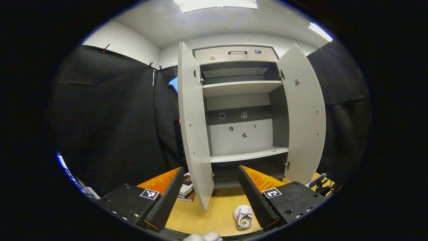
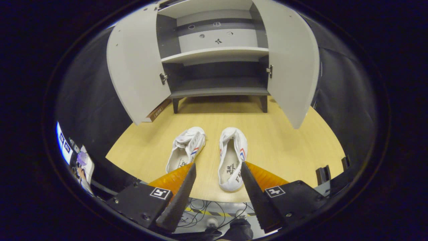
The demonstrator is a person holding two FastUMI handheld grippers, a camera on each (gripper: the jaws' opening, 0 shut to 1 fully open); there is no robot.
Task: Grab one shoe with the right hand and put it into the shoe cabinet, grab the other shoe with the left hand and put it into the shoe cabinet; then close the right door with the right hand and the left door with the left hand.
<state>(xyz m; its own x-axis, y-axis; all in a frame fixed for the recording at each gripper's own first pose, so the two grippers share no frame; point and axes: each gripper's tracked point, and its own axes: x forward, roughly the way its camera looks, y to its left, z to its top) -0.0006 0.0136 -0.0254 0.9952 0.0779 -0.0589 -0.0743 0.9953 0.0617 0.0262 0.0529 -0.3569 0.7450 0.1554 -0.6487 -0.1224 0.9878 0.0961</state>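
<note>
Two white canvas shoes (image 2: 186,149) (image 2: 231,159) are seen side by side on the light wooden surface (image 2: 284,144) before the open grey shoe cabinet (image 2: 217,53); both grippers (image 1: 209,197) (image 2: 217,194) are held with jaws wide apart, nothing gripped; insole print is illegible

Your left gripper (image 1: 209,192) is held level and fairly high, facing forward, its jaws spread wide with nothing between them. Your right gripper (image 2: 217,187) is tipped downward from just off the tabletop's near edge, its jaws likewise wide apart and gripping nothing. A bit of your gloved hand (image 1: 204,237) shows at the very bottom of the left gripper view.
</note>
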